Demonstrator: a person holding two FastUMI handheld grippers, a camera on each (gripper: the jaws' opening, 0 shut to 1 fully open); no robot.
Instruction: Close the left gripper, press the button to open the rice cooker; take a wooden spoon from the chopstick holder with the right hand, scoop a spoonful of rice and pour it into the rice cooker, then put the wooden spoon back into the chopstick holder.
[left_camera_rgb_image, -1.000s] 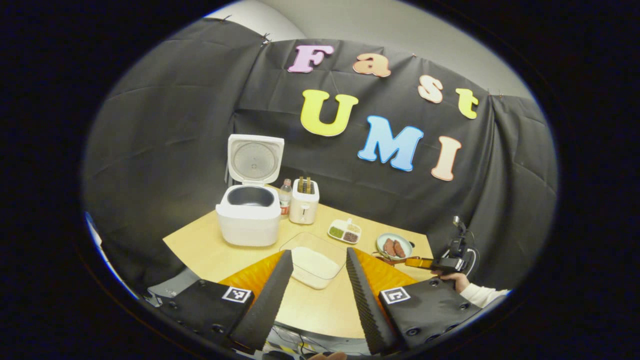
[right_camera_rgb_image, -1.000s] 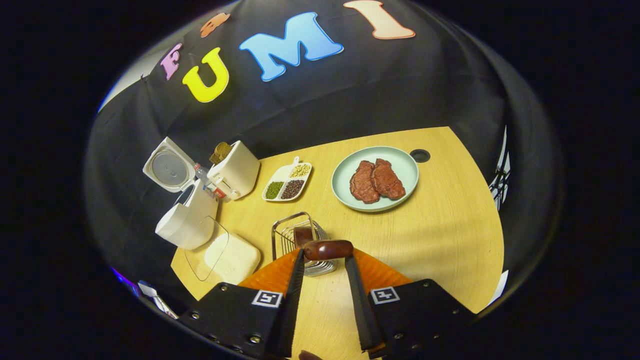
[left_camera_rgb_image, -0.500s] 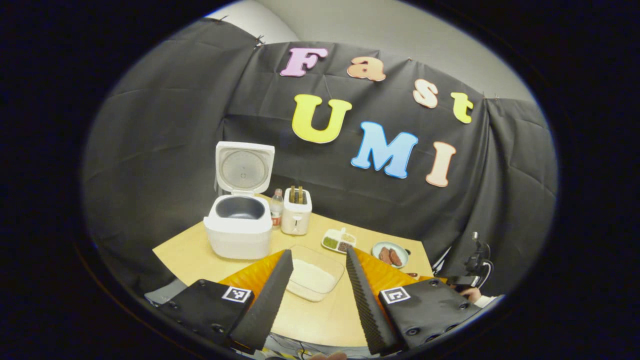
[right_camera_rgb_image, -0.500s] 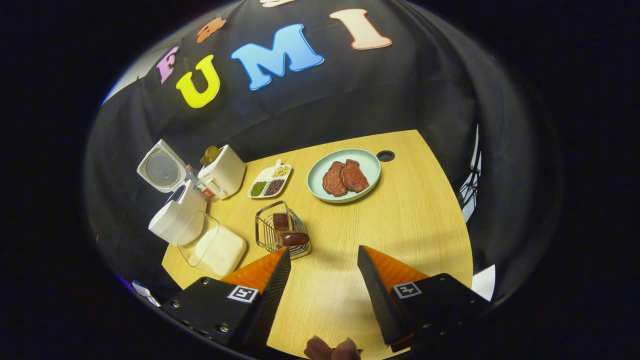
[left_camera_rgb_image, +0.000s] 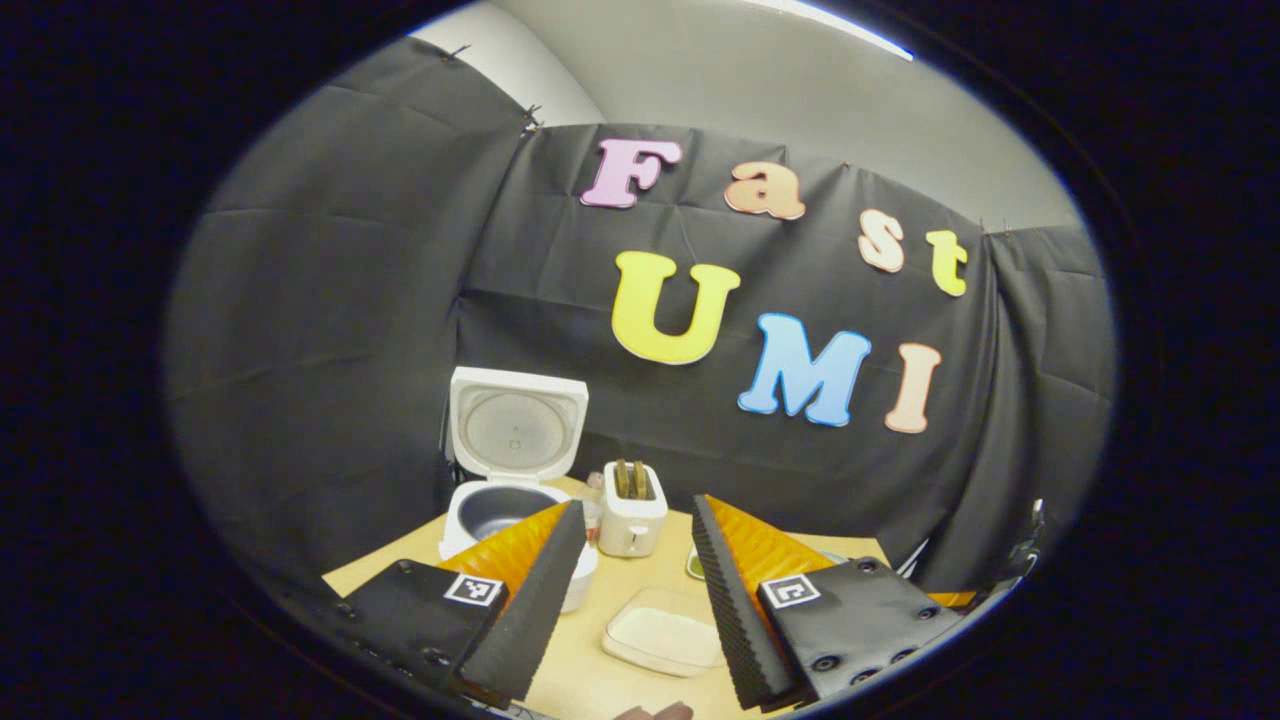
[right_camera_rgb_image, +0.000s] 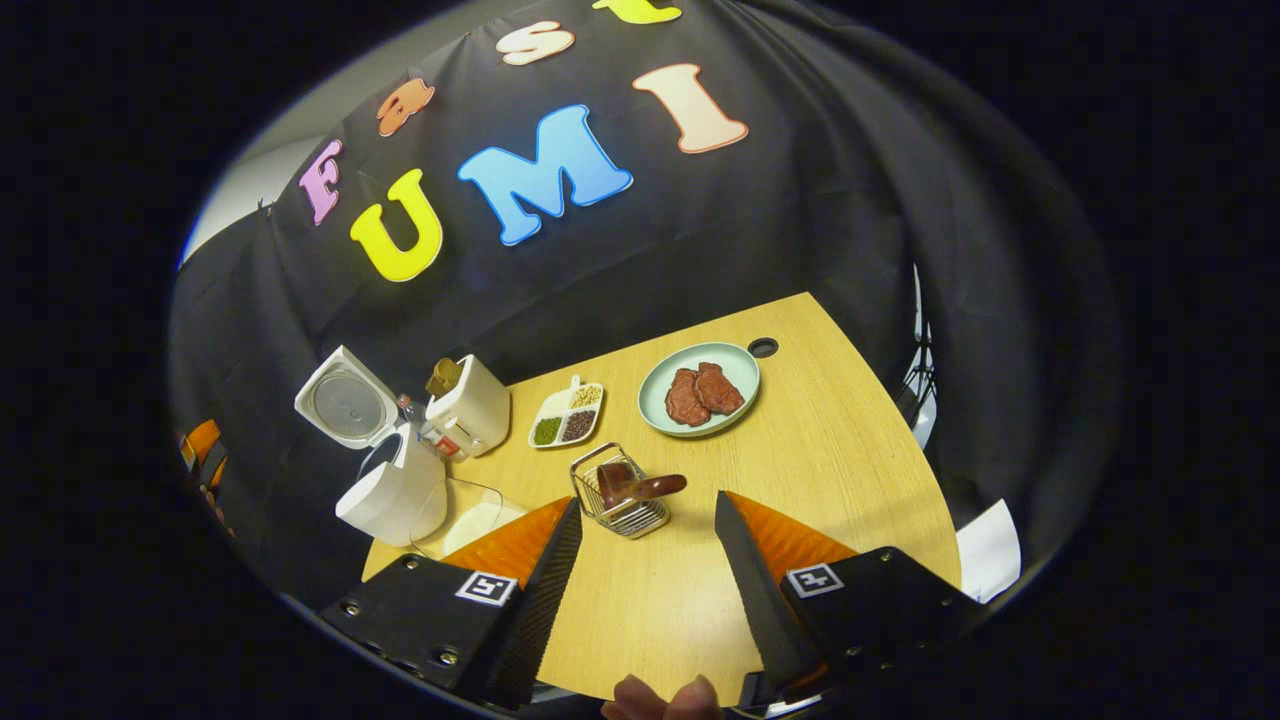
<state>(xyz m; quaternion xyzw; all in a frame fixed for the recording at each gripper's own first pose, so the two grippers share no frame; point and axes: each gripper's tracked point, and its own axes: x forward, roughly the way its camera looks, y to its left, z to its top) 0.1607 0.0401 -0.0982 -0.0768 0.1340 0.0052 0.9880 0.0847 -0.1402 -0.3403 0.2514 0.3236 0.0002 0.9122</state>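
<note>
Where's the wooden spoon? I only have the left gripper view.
Observer: In the right gripper view, the wooden spoon sits in the wire chopstick holder, with its handle leaning out over the rim.
Operator: Right tool on it?
Observer: No. The right tool is open, nearer the camera than the holder, with nothing between its fingers.
Operator: What's beyond the holder?
Observer: A plate with two pieces of meat on it.
</note>
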